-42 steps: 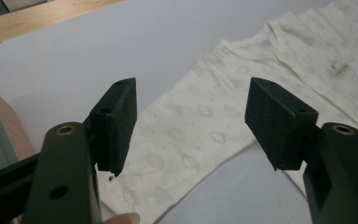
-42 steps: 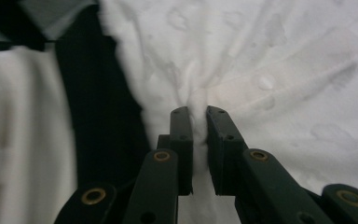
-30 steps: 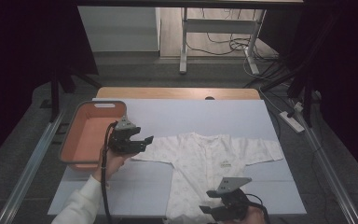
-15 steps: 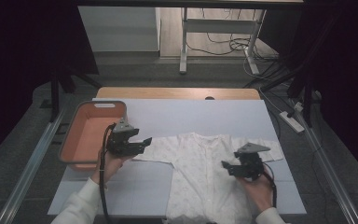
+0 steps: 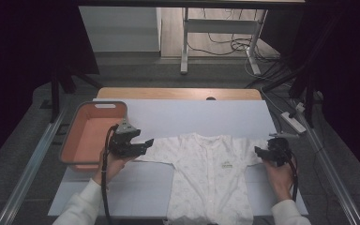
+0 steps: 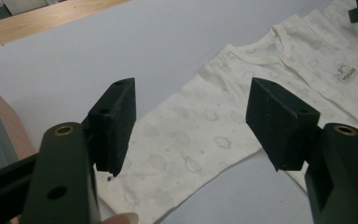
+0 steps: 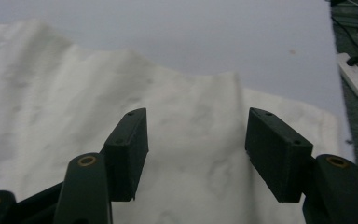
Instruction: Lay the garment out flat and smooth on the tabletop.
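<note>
I had the baby shirt (image 5: 211, 176) lying flat toward the bench's near edge, sleeves along its length. Left tongs (image 5: 146, 144) hung wide open over the left sleeve (image 6: 186, 140), right tongs (image 5: 258, 152) likewise over the right sleeve (image 7: 205, 126), both empty.

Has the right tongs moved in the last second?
Yes. The right tongs went from the near table edge by the garment's hem, away and rightward, to the right sleeve of the baby shirt, jaws open over it.
</note>
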A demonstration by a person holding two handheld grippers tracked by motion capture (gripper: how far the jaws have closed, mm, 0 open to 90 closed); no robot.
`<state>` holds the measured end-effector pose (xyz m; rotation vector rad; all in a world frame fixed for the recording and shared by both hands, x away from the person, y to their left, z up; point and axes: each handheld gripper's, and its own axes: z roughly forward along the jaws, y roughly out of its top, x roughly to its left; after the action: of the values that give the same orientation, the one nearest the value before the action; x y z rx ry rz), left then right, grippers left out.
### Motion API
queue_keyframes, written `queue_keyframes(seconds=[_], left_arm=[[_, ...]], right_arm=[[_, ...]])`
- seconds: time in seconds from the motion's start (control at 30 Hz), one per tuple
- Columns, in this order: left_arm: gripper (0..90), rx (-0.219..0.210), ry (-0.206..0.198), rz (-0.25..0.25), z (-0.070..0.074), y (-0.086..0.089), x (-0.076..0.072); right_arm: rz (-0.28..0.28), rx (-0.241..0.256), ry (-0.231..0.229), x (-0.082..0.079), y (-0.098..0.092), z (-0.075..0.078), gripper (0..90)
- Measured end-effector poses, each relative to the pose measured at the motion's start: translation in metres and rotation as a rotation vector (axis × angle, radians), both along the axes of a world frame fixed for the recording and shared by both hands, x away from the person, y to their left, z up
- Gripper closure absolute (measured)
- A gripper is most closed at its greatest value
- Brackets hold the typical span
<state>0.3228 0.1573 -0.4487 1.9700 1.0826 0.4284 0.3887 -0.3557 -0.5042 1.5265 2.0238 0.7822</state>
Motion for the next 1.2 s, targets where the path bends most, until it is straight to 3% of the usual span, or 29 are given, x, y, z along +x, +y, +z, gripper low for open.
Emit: queue_keyframes(seconds=[0.13, 0.2, 0.3, 0.47, 0.6, 0.7, 0.77, 0.83, 0.9, 0.93, 1.2], left_arm=[[33.7, 0.003, -0.002, 0.004, 0.000, 0.001, -0.002], [33.7, 0.004, -0.002, 0.006, -0.001, 0.002, -0.003], [33.7, 0.006, -0.002, 0.012, -0.001, 0.004, -0.004], [33.5, -0.002, -0.009, 0.021, 0.002, 0.009, -0.006], [33.4, -0.006, -0.009, 0.023, 0.002, 0.011, -0.005], [33.3, -0.002, -0.010, 0.019, 0.002, 0.010, -0.004], [33.2, 0.001, -0.009, 0.016, 0.002, 0.009, -0.004], [33.1, 0.000, -0.010, 0.014, 0.002, 0.008, -0.003], [33.0, -0.004, -0.010, 0.015, 0.001, 0.008, -0.003], [33.0, -0.005, -0.010, 0.015, 0.001, 0.008, -0.003], [30.8, -0.007, -0.004, -0.022, -0.001, 0.005, -0.005]], right_arm=[[-0.024, -0.005, -0.014, 0.012, -0.008, 0.000, 53.7], [-0.016, -0.040, 0.017, 0.016, -0.008, -0.005, 62.6], [-0.006, -0.037, 0.021, 0.015, -0.010, -0.004, 85.4], [-0.041, -0.081, 0.040, 0.008, -0.014, 0.000, 88.8], [-0.062, -0.068, 0.010, -0.004, -0.020, 0.008, 88.6], [-0.059, -0.057, -0.017, -0.009, -0.021, 0.013, 85.9], [-0.054, -0.053, -0.029, -0.010, -0.021, 0.014, 78.3], [-0.053, -0.040, -0.048, -0.011, -0.020, 0.015, 61.9], [-0.034, 0.003, -0.071, -0.012, -0.019, 0.017, 44.5], [-0.013, 0.032, -0.070, -0.014, -0.018, 0.019, 40.4], [0.174, 0.149, -0.131, -0.033, 0.000, 0.033, 32.0]])
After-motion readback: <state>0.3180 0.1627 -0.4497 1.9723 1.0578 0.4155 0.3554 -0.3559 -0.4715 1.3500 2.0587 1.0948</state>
